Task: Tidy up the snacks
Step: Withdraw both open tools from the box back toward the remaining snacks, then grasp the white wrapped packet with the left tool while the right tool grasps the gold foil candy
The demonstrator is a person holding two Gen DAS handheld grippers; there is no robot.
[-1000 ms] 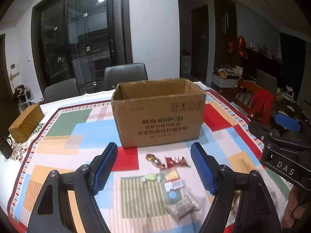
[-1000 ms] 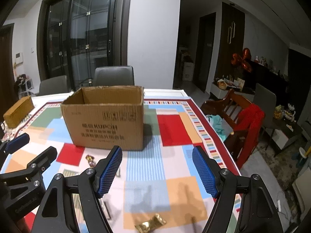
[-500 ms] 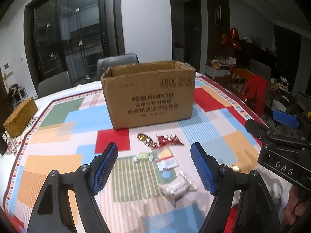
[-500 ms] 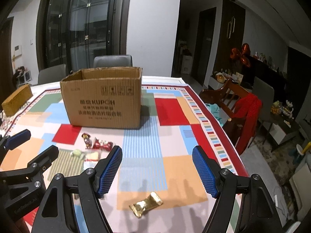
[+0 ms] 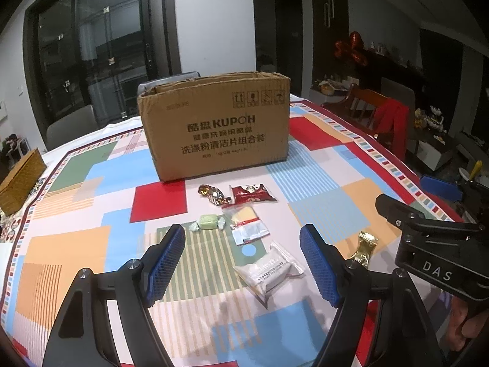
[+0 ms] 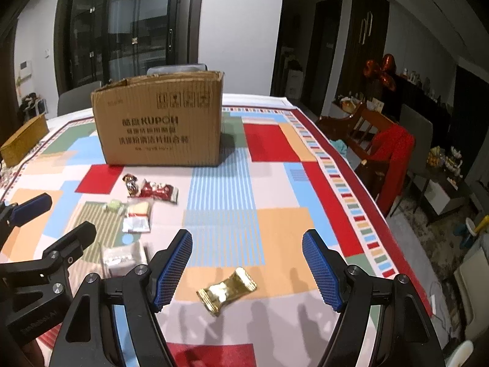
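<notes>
Both grippers, left gripper [image 5: 243, 263] and right gripper [image 6: 247, 267], have descended toward the worktop [image 6: 275, 183]; jaws stand wide apart, holding nothing. Six wrapped snacks lie loose before the open brown cardboard box [image 5: 214, 128]: the white translucent packet [image 5: 269, 270] under the left, the gold foil wrapper [image 6: 226, 289] under the right. Judgement: first grasps are imminent.

A matt corrugated cardboard box [image 5: 214, 125], a shiny gold foil wrapper [image 6: 226, 290], and seemingly woven basket [image 5: 20, 180].
</notes>
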